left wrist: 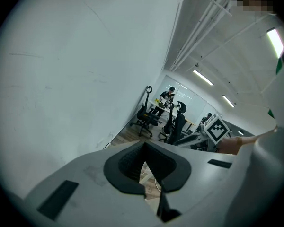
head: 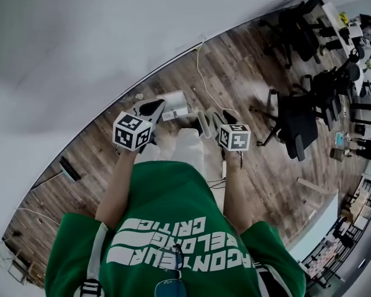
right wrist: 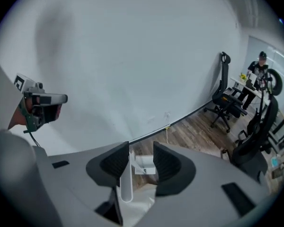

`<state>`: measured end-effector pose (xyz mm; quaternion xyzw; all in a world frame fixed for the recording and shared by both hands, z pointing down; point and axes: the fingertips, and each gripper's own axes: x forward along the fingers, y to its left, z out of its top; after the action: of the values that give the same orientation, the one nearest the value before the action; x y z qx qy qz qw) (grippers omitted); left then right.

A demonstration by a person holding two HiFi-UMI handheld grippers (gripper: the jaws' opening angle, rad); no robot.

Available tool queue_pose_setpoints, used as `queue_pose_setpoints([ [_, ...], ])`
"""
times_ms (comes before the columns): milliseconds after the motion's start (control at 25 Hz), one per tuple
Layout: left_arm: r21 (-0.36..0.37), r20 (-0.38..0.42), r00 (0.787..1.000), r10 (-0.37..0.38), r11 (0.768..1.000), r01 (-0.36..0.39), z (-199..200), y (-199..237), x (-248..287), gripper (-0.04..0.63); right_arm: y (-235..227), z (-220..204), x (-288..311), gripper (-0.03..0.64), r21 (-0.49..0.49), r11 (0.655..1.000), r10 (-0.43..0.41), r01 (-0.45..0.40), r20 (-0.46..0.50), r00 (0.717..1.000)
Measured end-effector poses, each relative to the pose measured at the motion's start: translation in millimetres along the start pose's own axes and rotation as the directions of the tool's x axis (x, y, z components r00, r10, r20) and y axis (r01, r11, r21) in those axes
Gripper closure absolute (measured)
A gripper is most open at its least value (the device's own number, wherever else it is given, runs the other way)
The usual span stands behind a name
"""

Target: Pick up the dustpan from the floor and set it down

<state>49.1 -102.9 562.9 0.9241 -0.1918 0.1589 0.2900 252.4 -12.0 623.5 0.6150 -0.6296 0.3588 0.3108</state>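
Left gripper (left wrist: 144,145) clenched, empty. Just right of its tips, dustpan (head: 175,104): probably light, stiff plastic, slippery. Thin handle (right wrist: 125,183) between the jaws of the right gripper (right wrist: 141,145), leaning on one jaw only: released, not clamped. Best taken near the handle end. Below, smooth wood floor (head: 247,73); ahead, blank wall (head: 80,42); far right, chairs (head: 297,122).
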Motion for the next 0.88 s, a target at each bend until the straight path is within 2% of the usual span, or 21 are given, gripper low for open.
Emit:
queue_pose_setpoints([
  [160,0.042,-0.011,0.999,-0.034,0.999,0.034,11.7,-15.2,13.7,0.6,-19.1,13.2,-29.3,0.515,0.09,0.995,-0.052,0.04,0.132,0.99],
  [280,0.084,-0.037,0.997,-0.067,0.994,0.07,17.1,-25.3,22.4,0.599,-32.3,12.9,-47.5,0.559,0.172,0.981,-0.117,0.086,0.18,0.977],
  [400,0.109,-0.059,0.994,-0.092,0.989,0.098,17.1,-32.8,30.0,0.6,-38.7,11.6,-58.6,0.584,0.235,0.969,-0.135,0.082,0.219,0.966],
  [640,0.154,-0.059,0.989,-0.135,0.978,0.143,27.0,-49.7,38.0,0.6,-33.2,14.3,-70.0,0.597,0.243,0.969,-0.12,0.054,0.265,0.957],
  [880,0.165,-0.063,0.986,-0.157,0.972,0.165,28.9,-51.5,46.9,0.6,-23.8,21.4,-65.6,0.597,0.209,0.977,-0.098,0.039,0.28,0.955],
])
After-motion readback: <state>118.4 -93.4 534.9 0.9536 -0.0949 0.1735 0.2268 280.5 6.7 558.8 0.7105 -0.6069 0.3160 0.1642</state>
